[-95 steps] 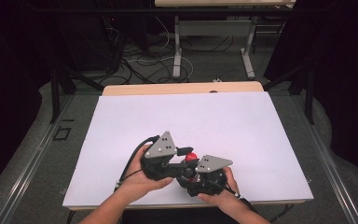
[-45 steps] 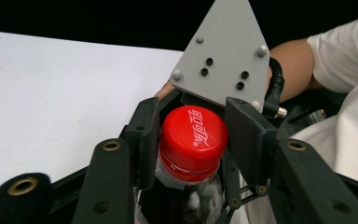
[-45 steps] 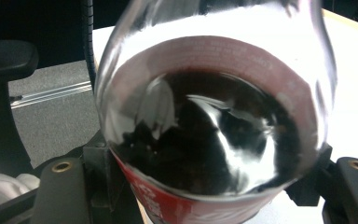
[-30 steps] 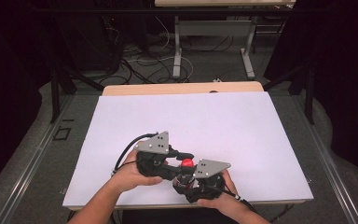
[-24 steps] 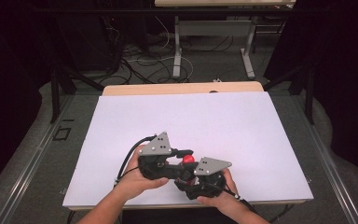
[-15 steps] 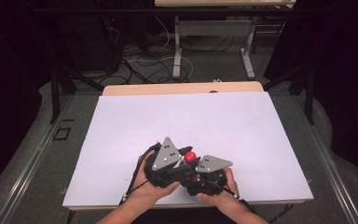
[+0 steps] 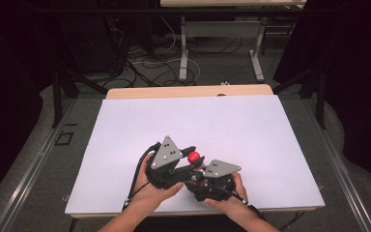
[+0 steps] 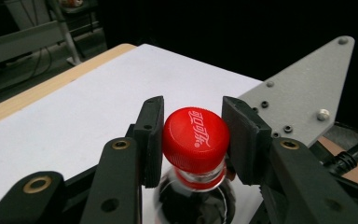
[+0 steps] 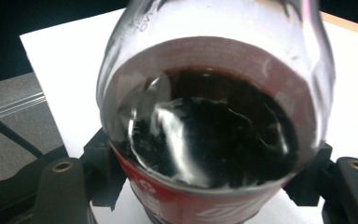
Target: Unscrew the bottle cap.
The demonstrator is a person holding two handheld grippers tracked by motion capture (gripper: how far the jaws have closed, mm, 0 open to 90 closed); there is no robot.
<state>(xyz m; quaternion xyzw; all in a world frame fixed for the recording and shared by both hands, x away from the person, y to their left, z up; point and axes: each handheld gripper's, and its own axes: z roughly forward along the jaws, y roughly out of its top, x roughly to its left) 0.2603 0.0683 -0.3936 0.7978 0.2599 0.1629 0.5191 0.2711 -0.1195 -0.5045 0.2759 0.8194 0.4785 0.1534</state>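
Note:
A cola bottle [image 9: 205, 121] with dark drink and a red label stands near the table's front edge. My right gripper [image 9: 207, 179] is shut on its body, one pad pressed on each side. In the high view this gripper [image 7: 199, 181] sits low under its grey plate, held by the person's right hand. The red bottle cap [image 8: 196, 137] sits between the pads of my left gripper [image 8: 193, 142], which touch it on both sides. From above, the left gripper [image 7: 192, 157] reaches in from the left to the cap [image 7: 193, 156].
A white table top [image 7: 232, 125] stretches ahead and to both sides of the hands, with a wooden strip [image 7: 188, 91] along its far edge. Beyond it are table legs [image 7: 183, 50] and loose cables [image 7: 145, 63] on the floor.
My left gripper has rolled around the cap: its grey plate lay flat and further left a second ago and now tilts up beside the cap. The right gripper and bottle have barely moved.

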